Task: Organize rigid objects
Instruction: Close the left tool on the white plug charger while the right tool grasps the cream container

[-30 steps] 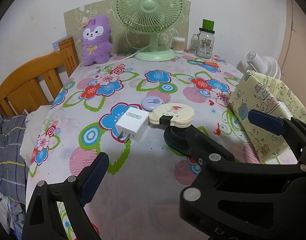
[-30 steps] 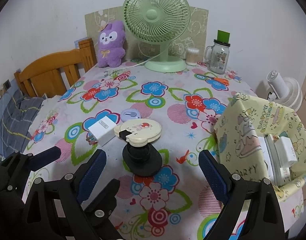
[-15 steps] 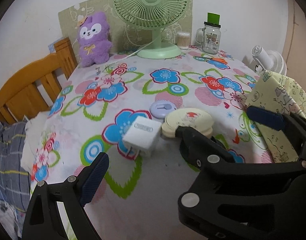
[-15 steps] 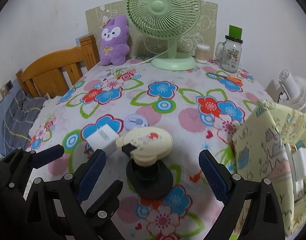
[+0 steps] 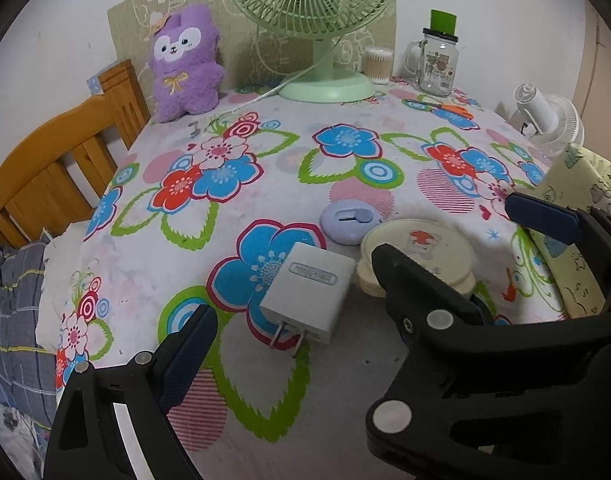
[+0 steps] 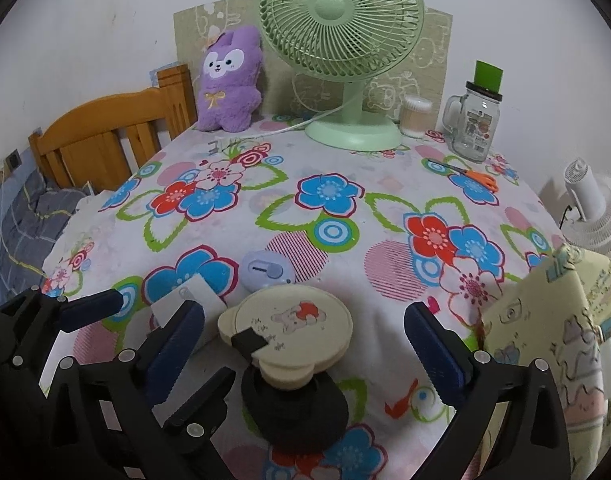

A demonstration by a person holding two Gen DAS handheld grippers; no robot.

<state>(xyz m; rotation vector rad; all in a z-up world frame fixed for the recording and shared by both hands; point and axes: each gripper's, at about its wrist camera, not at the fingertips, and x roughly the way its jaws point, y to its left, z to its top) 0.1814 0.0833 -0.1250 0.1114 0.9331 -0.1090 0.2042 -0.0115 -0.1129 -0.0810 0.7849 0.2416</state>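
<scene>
At the lower left of my left camera sits one blue pad (image 5: 187, 354) of my left gripper (image 5: 365, 280); its other pad is far off at the right edge, so the jaws stand wide and hold nothing. Between them, just right of centre, lies the white charger (image 5: 309, 292), prongs toward me, on the flowered table (image 5: 265, 168). It fills more of the frame than a second ago — I have closed in on it.

Past the charger is the small lilac disc (image 5: 347, 222), and to the charger's right the cream bear-eared case (image 5: 419, 254), propped on a black stand.

In the right camera the left gripper's arm fills the lower left. My right gripper (image 6: 305, 342) has just been opening to its widest; the case (image 6: 293, 326) stands between the pads, low in the frame, but neither pad touches it. It too looms larger than before.

At the far right edge of both views is the yellow fabric bin (image 6: 553, 340) — where I judge these things belong.

So both hands are now lined up, one on each object; next comes closing, and the propped case could tip if I pinch unevenly.
</scene>
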